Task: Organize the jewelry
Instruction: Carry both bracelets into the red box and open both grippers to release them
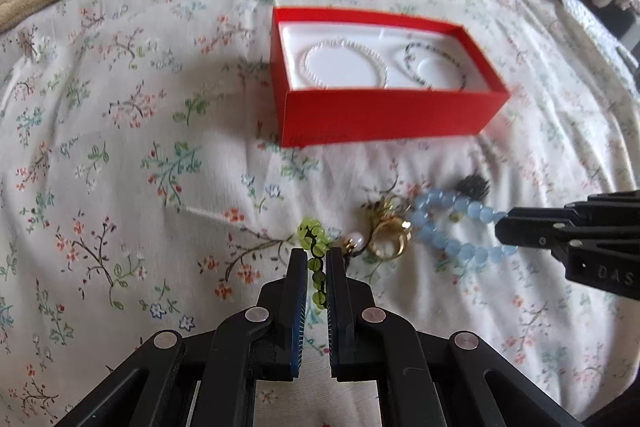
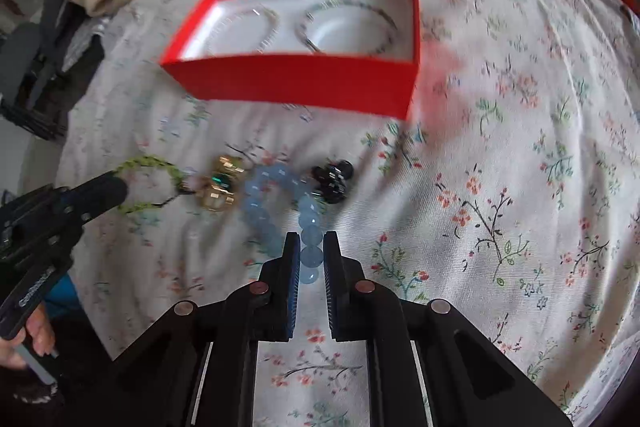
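Jewelry is lying in a small heap on the flowered bedsheet, in front of the red box. Your left gripper is pinching the green bead bracelet between its fingers, near the front end of the heap. Your right gripper is clamping the blue bead bracelet; its fingers are pressing on the beads. Between both bracelets the gold rings are resting, and a black piece is lying just beside the blue beads. Inside the box, a white bracelet and a dark bracelet are sitting around two round white holders.
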`<action>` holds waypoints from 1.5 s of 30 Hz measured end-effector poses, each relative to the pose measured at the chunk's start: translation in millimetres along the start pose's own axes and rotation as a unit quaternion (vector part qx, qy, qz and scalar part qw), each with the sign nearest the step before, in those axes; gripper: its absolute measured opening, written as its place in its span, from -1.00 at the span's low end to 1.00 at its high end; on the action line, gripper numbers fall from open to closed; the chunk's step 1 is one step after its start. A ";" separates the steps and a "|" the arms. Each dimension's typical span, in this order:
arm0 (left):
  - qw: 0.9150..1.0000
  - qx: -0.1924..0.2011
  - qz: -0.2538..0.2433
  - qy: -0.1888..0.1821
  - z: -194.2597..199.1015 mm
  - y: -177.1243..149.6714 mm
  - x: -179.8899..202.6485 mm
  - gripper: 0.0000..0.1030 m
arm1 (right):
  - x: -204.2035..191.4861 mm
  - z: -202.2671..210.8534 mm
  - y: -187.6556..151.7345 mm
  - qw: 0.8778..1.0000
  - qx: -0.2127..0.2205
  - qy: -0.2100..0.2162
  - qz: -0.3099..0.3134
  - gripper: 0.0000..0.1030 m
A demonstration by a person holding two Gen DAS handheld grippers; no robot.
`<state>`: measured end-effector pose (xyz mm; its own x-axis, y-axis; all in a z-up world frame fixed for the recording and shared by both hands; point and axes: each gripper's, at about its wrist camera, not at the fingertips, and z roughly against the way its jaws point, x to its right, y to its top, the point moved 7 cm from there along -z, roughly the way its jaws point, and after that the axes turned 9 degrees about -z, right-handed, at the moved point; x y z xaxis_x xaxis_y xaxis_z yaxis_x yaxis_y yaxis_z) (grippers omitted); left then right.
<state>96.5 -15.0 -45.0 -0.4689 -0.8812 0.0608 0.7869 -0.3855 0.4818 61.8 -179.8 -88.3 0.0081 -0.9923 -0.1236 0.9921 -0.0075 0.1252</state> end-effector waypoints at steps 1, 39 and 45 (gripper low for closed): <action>1.000 0.004 0.001 -0.002 2.3 1.6 0.7 -0.93 | -4.2 6.6 0.9 1.000 0.006 0.008 0.002 -0.76; 0.995 0.078 0.031 -0.063 19.9 111.5 28.3 -0.94 | 12.1 112.8 81.7 0.988 0.131 0.072 -0.046 -0.76; 0.989 0.108 0.052 -0.091 14.3 137.2 27.6 -0.94 | 12.2 118.7 97.2 0.985 0.150 0.073 -0.050 -0.76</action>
<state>185.8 -88.2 35.2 -0.4689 -0.8422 0.2663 0.7398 -0.2097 0.6393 143.4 -207.3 39.3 -0.0485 -0.9566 -0.2875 0.9076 -0.1624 0.3872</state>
